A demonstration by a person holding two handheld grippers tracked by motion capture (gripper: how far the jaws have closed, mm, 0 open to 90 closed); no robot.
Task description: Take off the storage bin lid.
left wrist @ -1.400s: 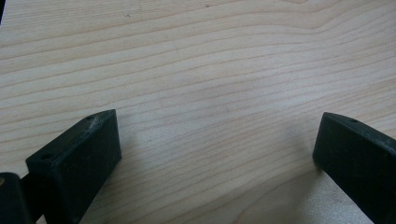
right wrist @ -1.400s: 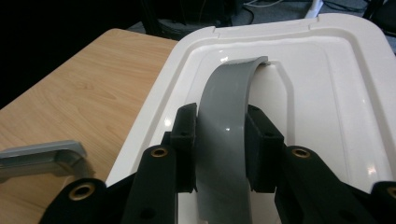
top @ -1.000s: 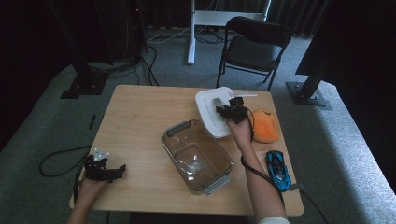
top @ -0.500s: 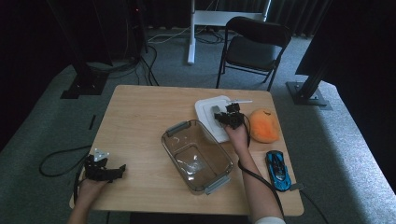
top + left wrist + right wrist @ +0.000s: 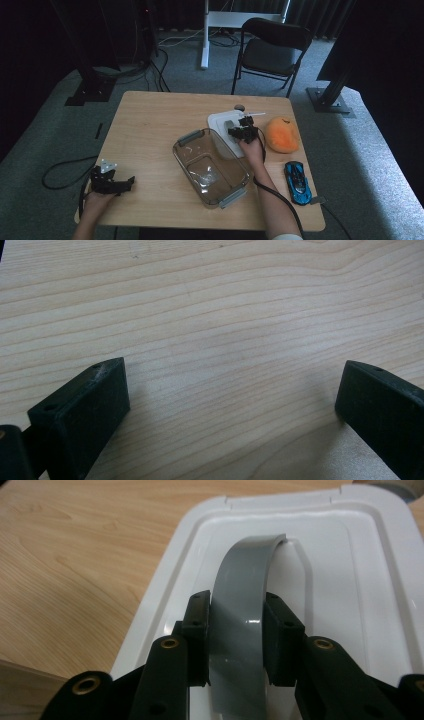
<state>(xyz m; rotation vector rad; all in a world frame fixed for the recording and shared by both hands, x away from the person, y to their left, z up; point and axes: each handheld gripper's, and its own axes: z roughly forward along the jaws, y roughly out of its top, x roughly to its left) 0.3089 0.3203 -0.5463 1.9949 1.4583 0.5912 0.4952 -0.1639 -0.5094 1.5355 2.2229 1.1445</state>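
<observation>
Lid lies flat on the table, just behind the glass dish and beside the orange toy. Its grey handle arches up between the right gripper's fingers, which pinch it from both sides; the jaws have just been opening slightly, though the pads are on the strap as far as the right gripper view shows. The white plate spreads out ahead of and under the fingertips.

As a judgement, the lid is off the dish and set down next to it, so the lifting part looks done. What seems left is to let go of the handle and draw the hand away. The dish stands open, with only something small and clear in its bottom.

The right forearm reaches forward across the table's near edge, past the dish, with the gripper tipped down onto the lid. The left gripper rests low at the near left corner, fingers spread wide over bare wood, holding nothing. A blue car sits near the right forearm.
</observation>
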